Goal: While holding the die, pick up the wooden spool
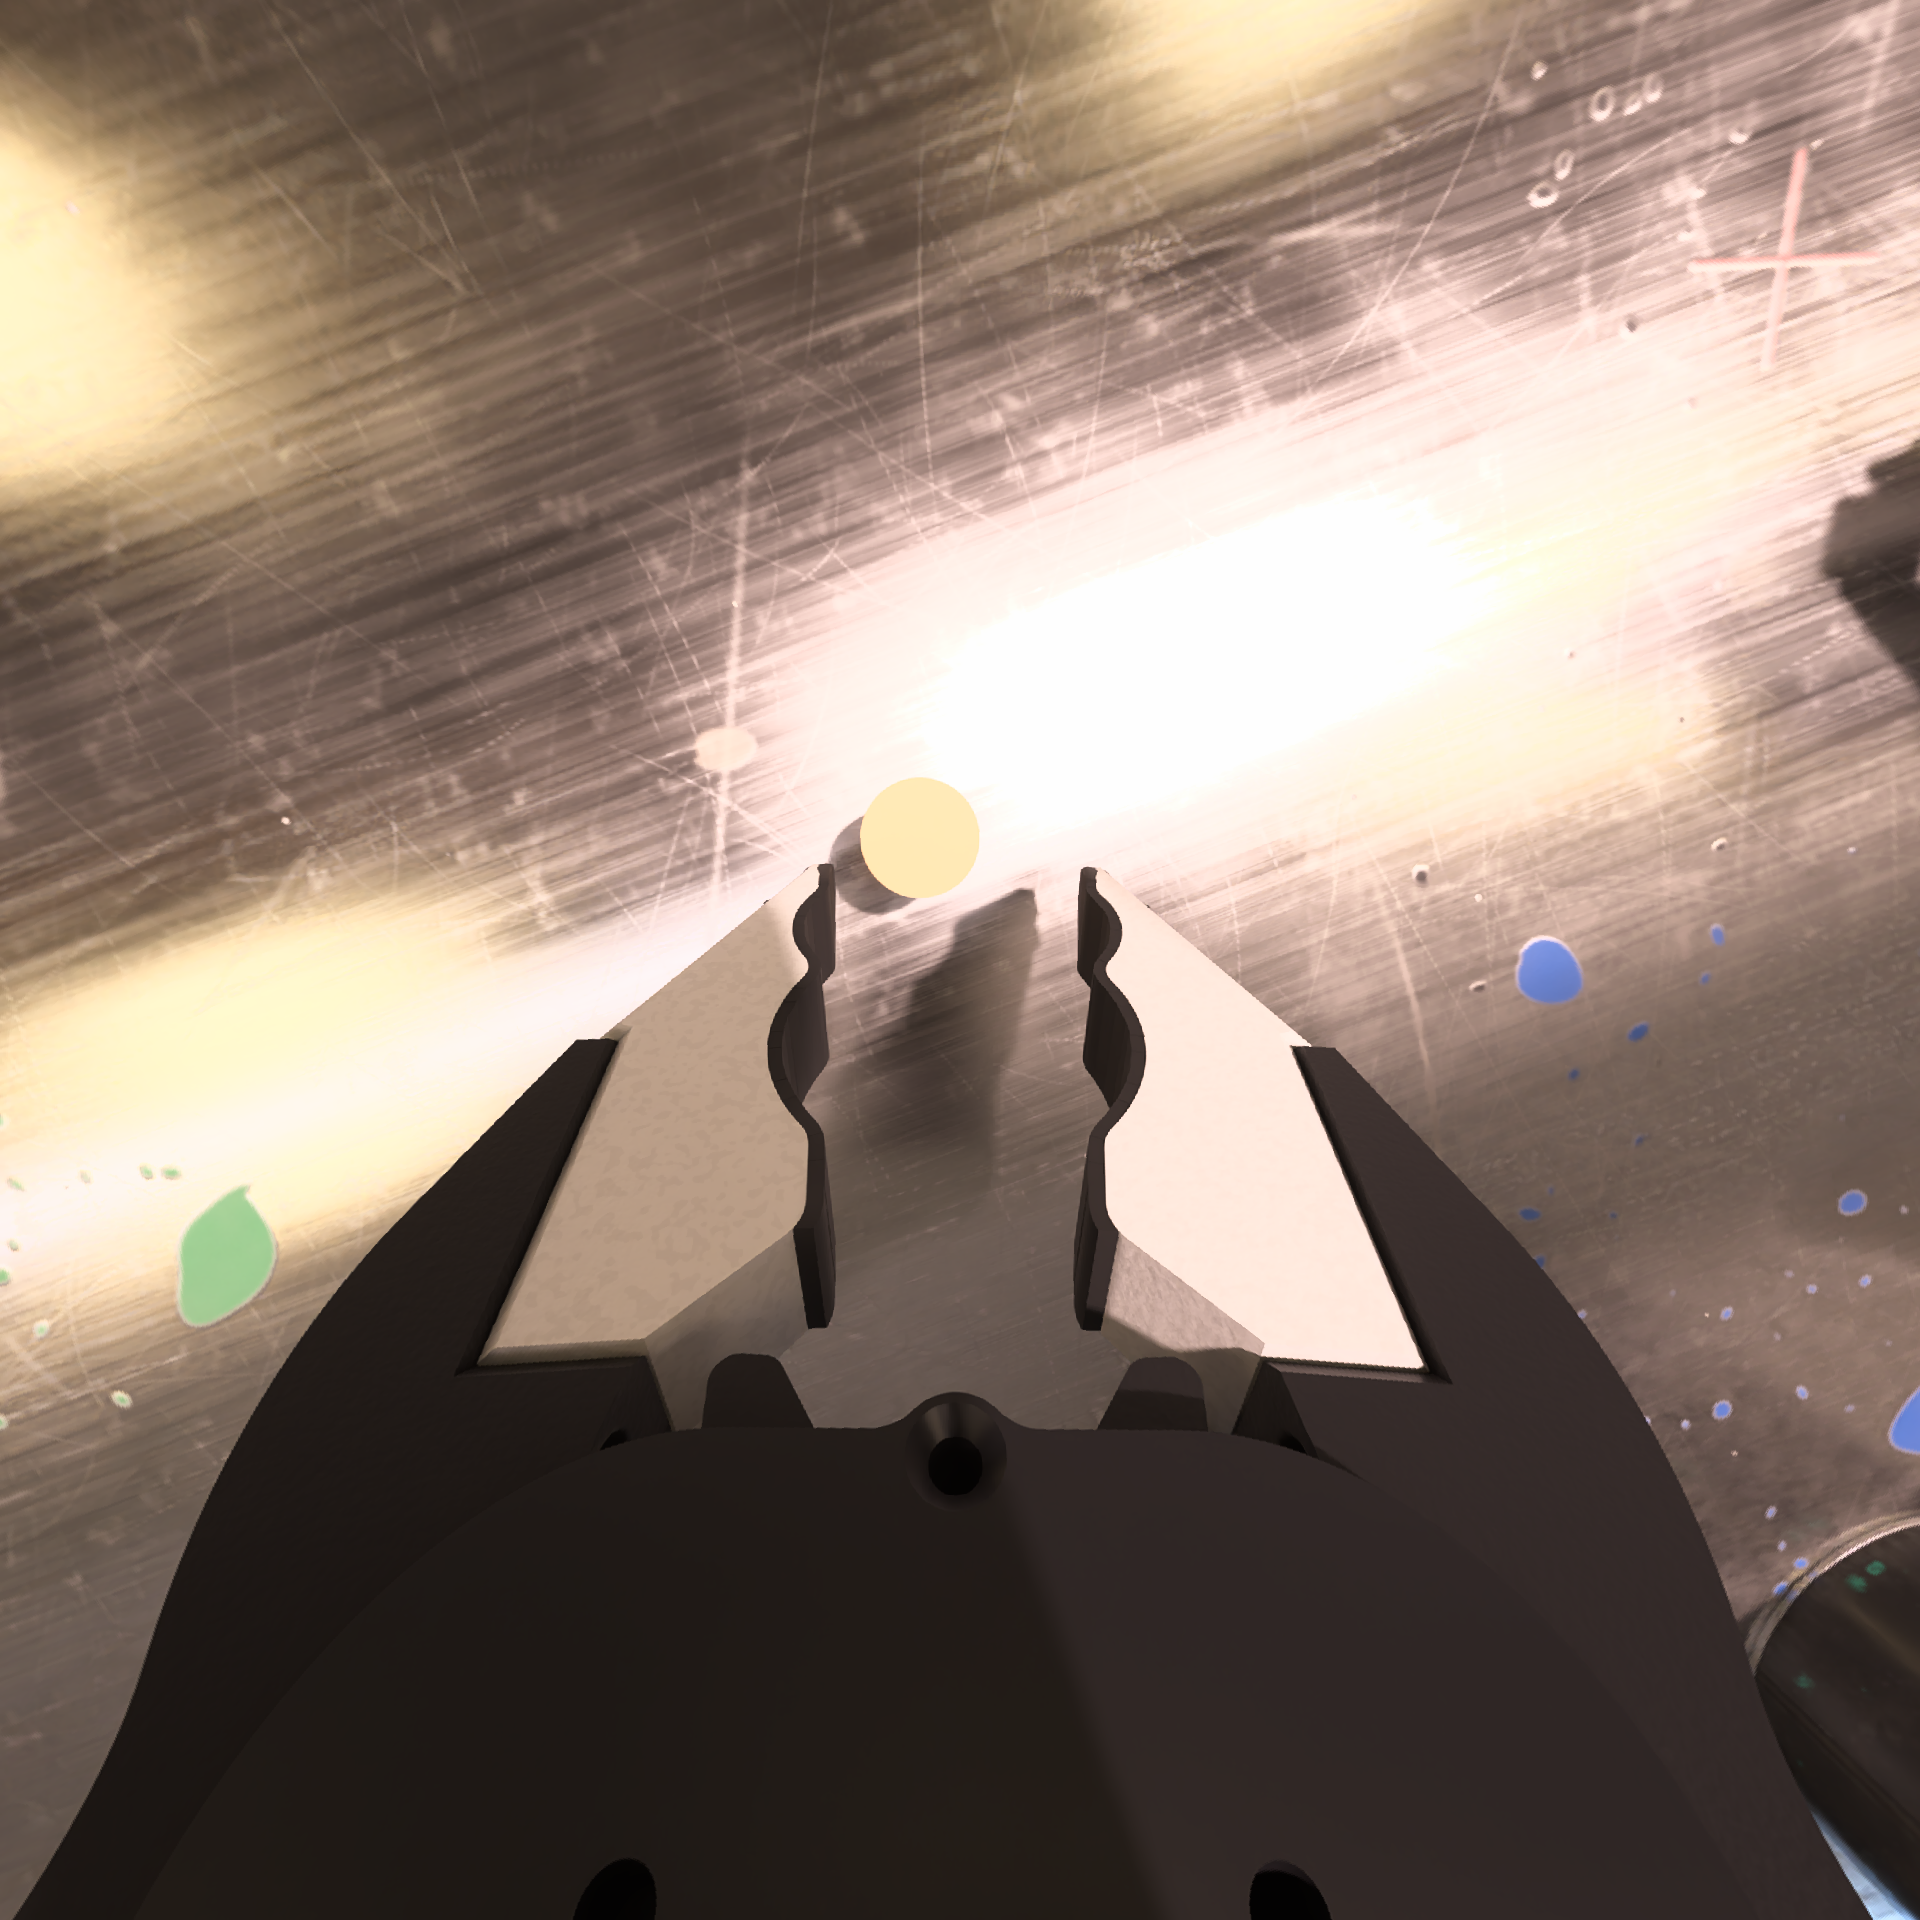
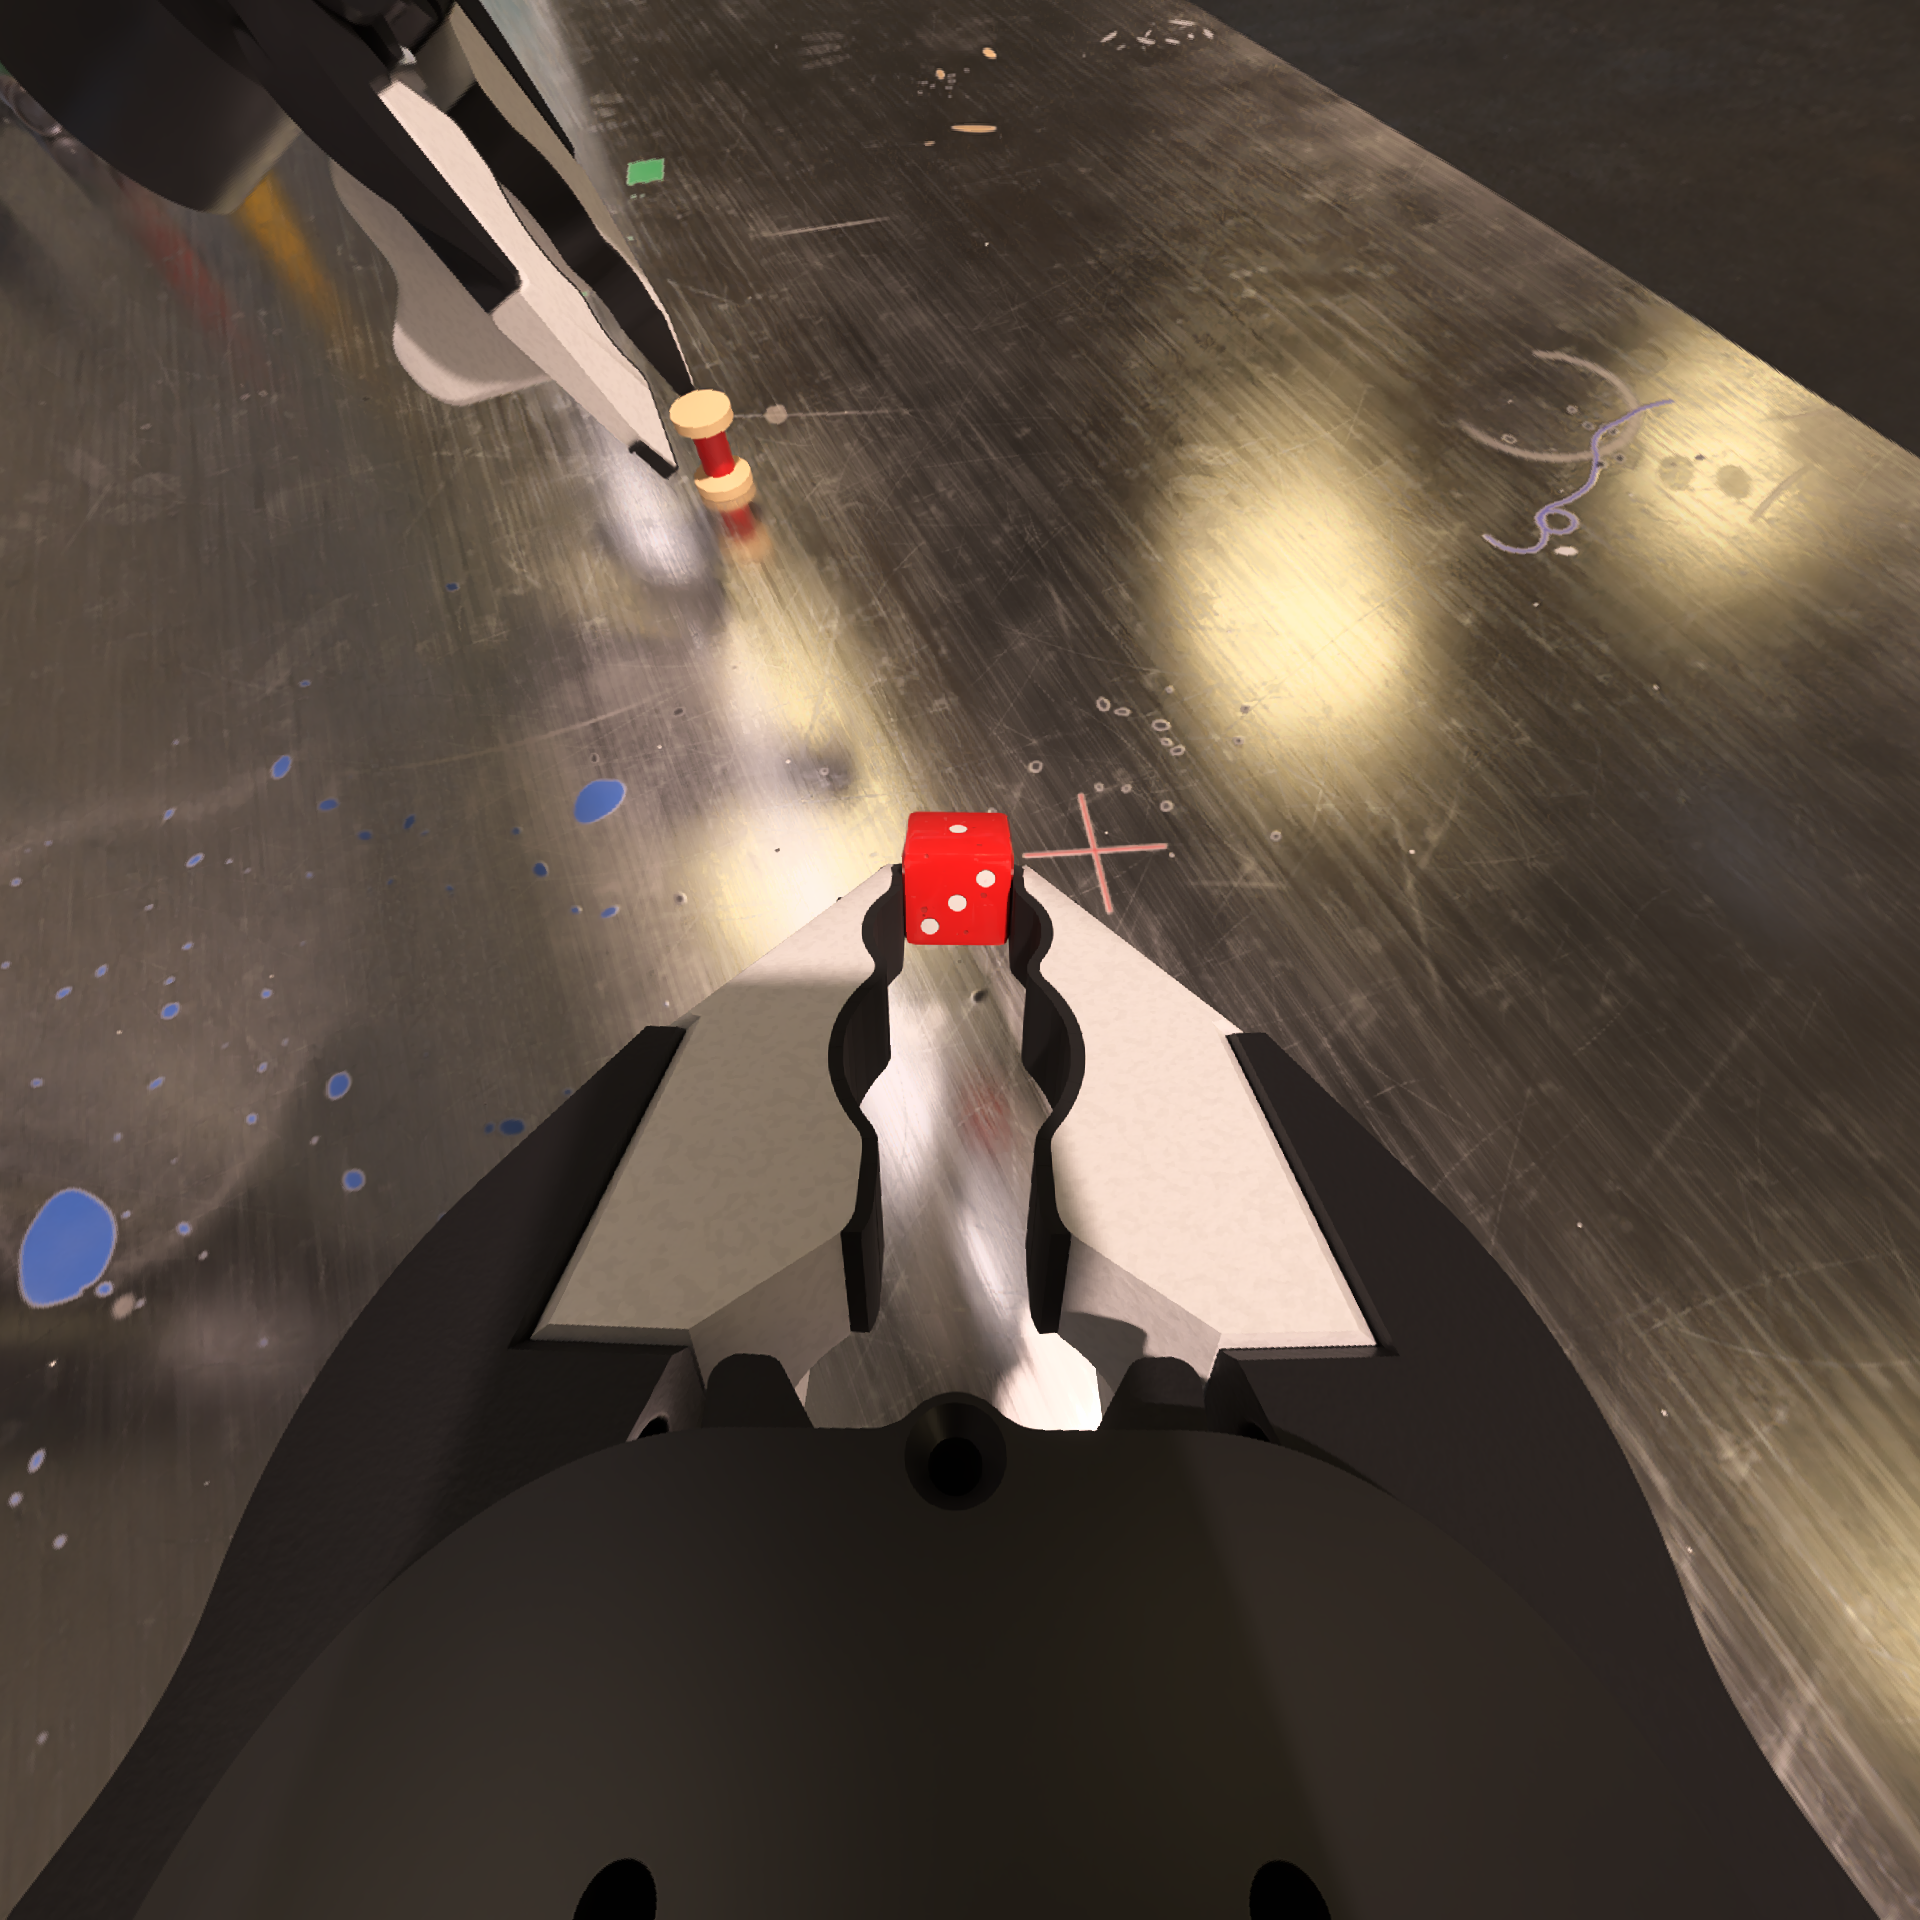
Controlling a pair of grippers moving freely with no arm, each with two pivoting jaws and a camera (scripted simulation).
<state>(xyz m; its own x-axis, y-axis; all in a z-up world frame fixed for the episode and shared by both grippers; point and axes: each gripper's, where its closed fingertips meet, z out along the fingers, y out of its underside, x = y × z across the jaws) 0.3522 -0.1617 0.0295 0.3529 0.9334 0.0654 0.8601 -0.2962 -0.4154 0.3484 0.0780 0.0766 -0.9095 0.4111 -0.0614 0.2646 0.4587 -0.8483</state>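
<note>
The wooden spool [image 2: 713,445], pale flanges with red thread, stands upright on the scratched metal table [image 2: 1351,935]. In the left wrist view only its round pale top [image 1: 920,836] shows, just past the fingertips. My left gripper [image 1: 956,883] is open and empty, pointing down at the spool; in the right wrist view its fingers [image 2: 634,384] reach the spool's side at the upper left. My right gripper [image 2: 956,883] is shut on a red die [image 2: 957,878] with white dots, held at the fingertips above the table.
Blue paint splashes [image 2: 68,1247] and a green one [image 1: 223,1257] mark the table. A pink cross [image 2: 1096,852] is scratched beside the die. A round metal object [image 1: 1849,1683] sits at the left wrist view's lower right. The table's dark edge [image 2: 1662,156] runs along the far right.
</note>
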